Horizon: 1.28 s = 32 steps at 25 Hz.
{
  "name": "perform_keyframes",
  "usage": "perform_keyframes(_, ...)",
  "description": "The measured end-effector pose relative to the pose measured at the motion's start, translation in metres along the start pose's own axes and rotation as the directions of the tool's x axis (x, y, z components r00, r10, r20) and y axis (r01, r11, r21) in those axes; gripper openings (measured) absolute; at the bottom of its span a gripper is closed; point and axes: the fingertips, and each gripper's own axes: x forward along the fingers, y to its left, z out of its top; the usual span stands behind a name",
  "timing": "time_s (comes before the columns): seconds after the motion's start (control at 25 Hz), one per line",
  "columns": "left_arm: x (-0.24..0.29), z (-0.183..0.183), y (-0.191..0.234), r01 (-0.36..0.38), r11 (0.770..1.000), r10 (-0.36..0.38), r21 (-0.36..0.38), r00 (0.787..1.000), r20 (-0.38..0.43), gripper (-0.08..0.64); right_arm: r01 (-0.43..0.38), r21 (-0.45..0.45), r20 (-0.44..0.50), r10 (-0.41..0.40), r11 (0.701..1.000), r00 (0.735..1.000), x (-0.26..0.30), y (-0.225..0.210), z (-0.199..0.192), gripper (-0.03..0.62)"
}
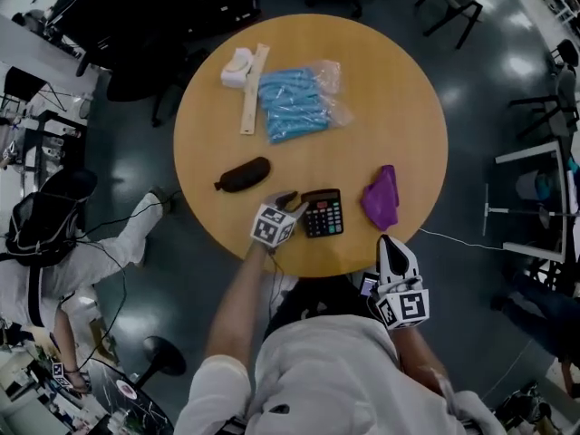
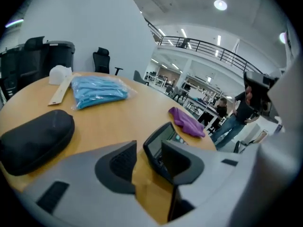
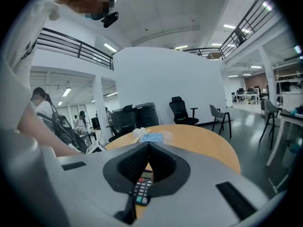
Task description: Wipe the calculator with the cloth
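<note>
A black calculator (image 1: 323, 213) lies flat near the front edge of the round wooden table (image 1: 399, 107). A crumpled purple cloth (image 1: 381, 198) lies just to its right. My left gripper (image 1: 293, 203) is at the calculator's left edge and its jaws stand open. In the left gripper view the calculator (image 2: 161, 138) sits just ahead of the right jaw, with bare wood in the gap of the left gripper (image 2: 149, 162), and the cloth (image 2: 187, 121) lies beyond. My right gripper (image 1: 391, 241) hangs at the table's front edge below the cloth, shut and empty. In its own view the right gripper (image 3: 147, 162) has the calculator (image 3: 141, 190) showing beneath it.
A black oblong case (image 1: 243, 174) lies left of the calculator. At the back sit a bag of blue items (image 1: 294, 103), a wooden ruler (image 1: 254, 89) and a white roll (image 1: 237, 66). A person (image 1: 63, 243) sits on the floor at the left. Chairs ring the table.
</note>
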Motion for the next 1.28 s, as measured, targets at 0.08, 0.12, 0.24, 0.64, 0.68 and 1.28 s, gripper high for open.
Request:
perform_keyframes(0.08, 0.01, -0.002, 0.0, 0.038, 0.999, -0.038, -0.01, 0.999, -0.029, 0.147, 0.002, 0.005, -0.015, -0.002, 1.0, 1.0, -0.001, -0.004, -0.003, 0.015)
perform_keyframes(0.12, 0.015, -0.003, -0.001, 0.06, 0.998, -0.061, -0.015, 0.997, -0.042, 0.149, 0.001, 0.006, -0.02, 0.0, 1.0, 1.0, -0.001, -0.006, -0.004, 0.015)
perform_keyframes(0.24, 0.024, -0.004, -0.002, 0.109, 0.994, -0.11, -0.01, 0.991, -0.075, 0.152, -0.009, 0.002, -0.034, 0.009, 1.0, 0.999, 0.001, -0.012, -0.01, 0.015)
perform_keyframes(0.64, 0.033, 0.0, -0.014, 0.2, 0.979, -0.201, -0.035, 0.978, -0.055, 0.13, -0.002, 0.019, -0.052, 0.003, 1.0, 0.999, 0.005, -0.018, -0.008, 0.015)
perform_keyframes(0.68, 0.032, 0.002, -0.015, 0.205, 0.978, -0.207, -0.039, 0.977, -0.055, 0.12, -0.003, 0.019, -0.052, 0.004, 1.0, 0.999, 0.005, -0.018, -0.009, 0.015)
perform_keyframes(1.28, -0.015, 0.02, -0.057, 0.14, 0.989, -0.135, -0.042, 0.984, 0.113, 0.053, -0.013, 0.002, -0.03, 0.013, 1.0, 0.999, 0.005, -0.029, -0.011, 0.015)
